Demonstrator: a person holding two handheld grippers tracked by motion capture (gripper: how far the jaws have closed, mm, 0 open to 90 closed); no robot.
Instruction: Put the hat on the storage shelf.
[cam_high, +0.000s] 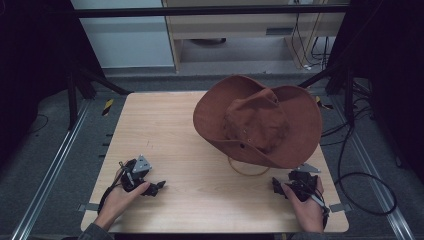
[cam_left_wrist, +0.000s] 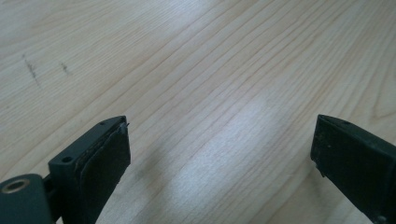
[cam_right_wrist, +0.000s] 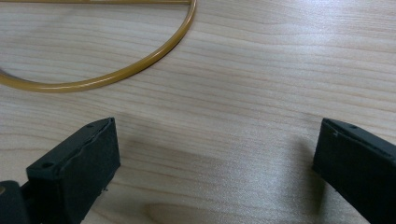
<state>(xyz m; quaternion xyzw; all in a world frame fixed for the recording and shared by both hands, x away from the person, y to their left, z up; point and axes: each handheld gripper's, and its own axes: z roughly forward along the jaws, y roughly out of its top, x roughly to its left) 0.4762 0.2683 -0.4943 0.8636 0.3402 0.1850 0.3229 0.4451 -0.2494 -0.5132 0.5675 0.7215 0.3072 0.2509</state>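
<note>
A rust-brown wide-brimmed fabric hat (cam_high: 257, 122) is seen crown-up on the far right part of the pale wooden table (cam_high: 165, 140), its brim overhanging the right edge slightly; a thin tan chin cord (cam_high: 248, 171) loops out from under the near brim and is also caught in the right gripper view (cam_right_wrist: 116, 74). Both grippers are rested on the near edge of the table: left gripper (cam_high: 156, 187) well apart from the hat, right gripper (cam_high: 277, 187) just short of the cord loop. Both pairs of jaws are spread wide with nothing between them, only bare wood. The step in hand is judged to be the reach for the hat. The brim is best taken at 2 points, near side and left side, with the pads closed on fabric only, so the cord is not snagged. Free room is ample on the left half of the table; the right edge is close, so any drag is better directed left and toward the person.
</note>
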